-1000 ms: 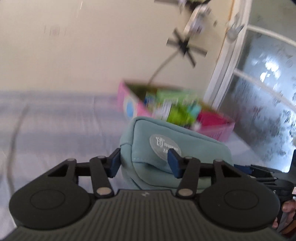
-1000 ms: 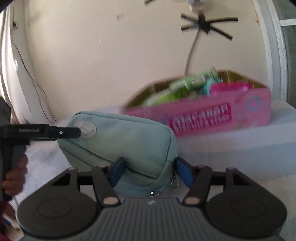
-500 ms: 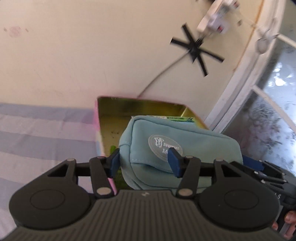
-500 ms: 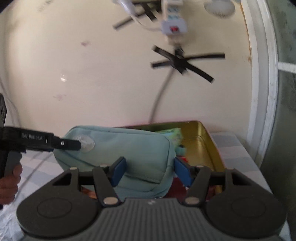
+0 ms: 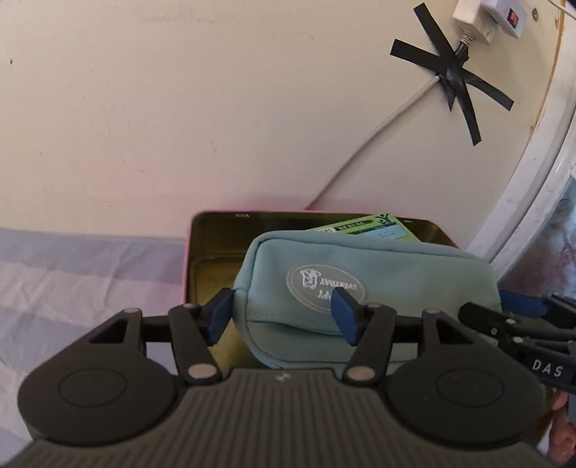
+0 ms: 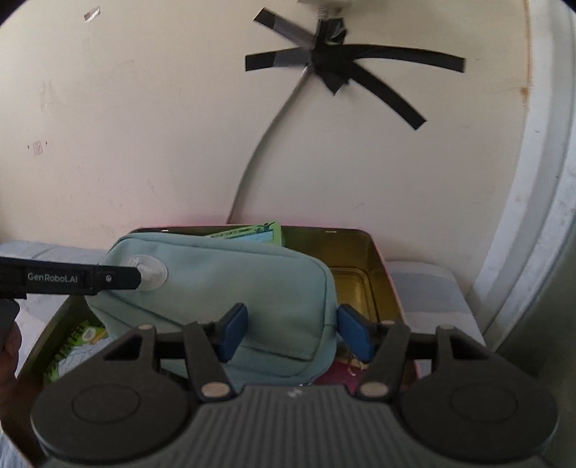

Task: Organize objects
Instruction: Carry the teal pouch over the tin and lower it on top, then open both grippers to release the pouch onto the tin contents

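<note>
A teal zip pouch [image 5: 378,273] [image 6: 234,280] with a round logo patch hangs over an open pink tin [image 5: 190,259] [image 6: 374,259] with a gold inside. My left gripper [image 5: 284,313] has the pouch's left end between its blue pads; its jaws are opening, and the pads still touch the fabric. My right gripper [image 6: 293,331] is shut on the pouch's right end, its jaws easing apart slightly. The left gripper's finger [image 6: 72,278] reaches in across the logo patch. A green carton [image 5: 378,226] [image 6: 259,232] stands in the tin behind the pouch.
The tin sits on a blue-striped sheet [image 5: 72,280] against a cream wall. A cable is held to the wall with black tape [image 5: 453,79] below a power strip [image 5: 486,18]. A white window frame [image 5: 532,180] is close on the right. A green packet [image 6: 79,345] lies in the tin.
Both grippers carried the pouch toward the wall, from in front of the tin to above its open top. The left pads now stand a little wider apart.
</note>
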Demonstrator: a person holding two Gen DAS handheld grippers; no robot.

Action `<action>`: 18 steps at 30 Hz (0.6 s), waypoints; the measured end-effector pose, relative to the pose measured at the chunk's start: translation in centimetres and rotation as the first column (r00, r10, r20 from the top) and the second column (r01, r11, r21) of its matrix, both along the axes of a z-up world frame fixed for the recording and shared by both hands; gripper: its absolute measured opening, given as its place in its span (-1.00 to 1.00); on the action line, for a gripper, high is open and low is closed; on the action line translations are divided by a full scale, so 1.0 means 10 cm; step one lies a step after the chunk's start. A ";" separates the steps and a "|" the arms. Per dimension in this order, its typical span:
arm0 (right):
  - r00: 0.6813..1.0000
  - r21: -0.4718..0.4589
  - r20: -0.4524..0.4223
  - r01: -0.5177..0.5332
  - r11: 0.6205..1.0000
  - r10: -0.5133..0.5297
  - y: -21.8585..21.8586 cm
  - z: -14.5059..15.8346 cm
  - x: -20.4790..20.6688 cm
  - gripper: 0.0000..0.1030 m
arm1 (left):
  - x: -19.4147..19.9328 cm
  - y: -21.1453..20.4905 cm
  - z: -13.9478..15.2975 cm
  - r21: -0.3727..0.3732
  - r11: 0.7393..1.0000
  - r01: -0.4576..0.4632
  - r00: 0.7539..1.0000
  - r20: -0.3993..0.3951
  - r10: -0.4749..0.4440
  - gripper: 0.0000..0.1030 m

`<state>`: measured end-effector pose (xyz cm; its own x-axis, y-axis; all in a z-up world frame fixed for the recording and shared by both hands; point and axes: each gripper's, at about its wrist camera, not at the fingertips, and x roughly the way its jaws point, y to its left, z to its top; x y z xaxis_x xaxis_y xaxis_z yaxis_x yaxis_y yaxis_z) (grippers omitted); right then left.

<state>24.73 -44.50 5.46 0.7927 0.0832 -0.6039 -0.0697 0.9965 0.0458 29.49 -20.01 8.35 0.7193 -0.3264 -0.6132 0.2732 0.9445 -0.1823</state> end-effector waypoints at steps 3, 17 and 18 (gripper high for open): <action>0.999 0.051 0.043 0.004 0.999 -0.007 -0.03 0.03 -0.12 0.26 | -0.11 0.01 0.07 0.045 0.999 0.016 0.999 0.037 -0.018 0.39; 0.946 0.240 0.302 0.044 0.970 -0.118 0.19 0.19 -1.72 0.44 | -1.48 0.22 0.41 0.151 0.987 0.046 0.960 0.267 -0.086 0.55; 0.941 0.252 0.313 0.052 0.966 -0.132 0.21 0.18 -1.81 0.45 | -1.60 0.24 0.41 0.161 0.986 0.050 0.955 0.280 -0.094 0.55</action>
